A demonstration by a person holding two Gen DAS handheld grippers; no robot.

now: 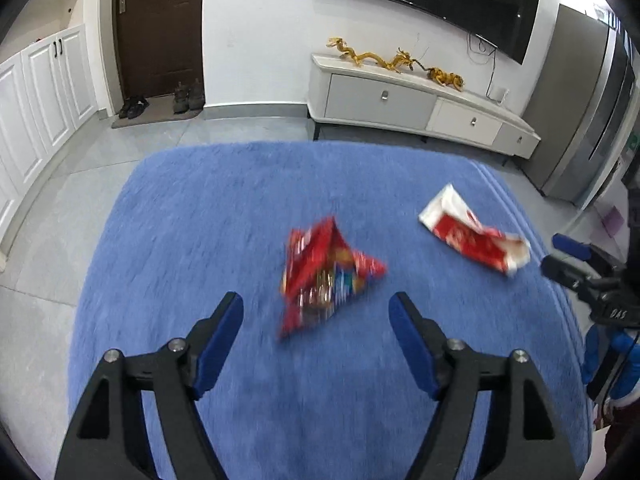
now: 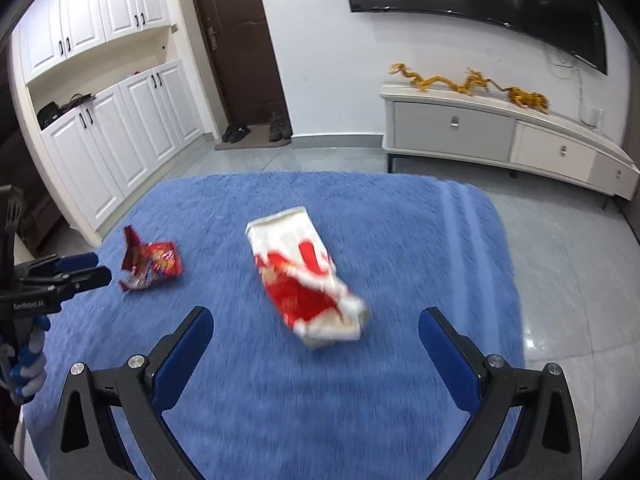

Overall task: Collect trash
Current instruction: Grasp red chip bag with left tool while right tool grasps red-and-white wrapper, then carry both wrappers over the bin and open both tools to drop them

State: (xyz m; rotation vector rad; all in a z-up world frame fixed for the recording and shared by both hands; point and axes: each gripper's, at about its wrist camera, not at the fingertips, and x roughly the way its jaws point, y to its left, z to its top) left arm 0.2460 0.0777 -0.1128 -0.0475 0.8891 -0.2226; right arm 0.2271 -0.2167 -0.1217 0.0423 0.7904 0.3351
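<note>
- Your left gripper (image 1: 316,308) hangs over the blue rug (image 1: 200,216) with its jaws spread wide and nothing between them; the crumpled red wrapper (image 1: 326,272) lies on the rug just ahead, apart from the pads.
- Your right gripper (image 2: 316,322) is just as wide and just as empty; the red and white bag (image 2: 304,276) lies ahead of it, untouched.
- Both pieces of trash are light and crinkled, so a pad that lands on one edge will likely shove it across the pile rather than pinch it.
- The rug is deep and soft; push too low and you may pinch fibres along with the wrapper.
- The two grippers work near each other, so reaching inward risks a knock.
- No bin shows in either view.
</note>
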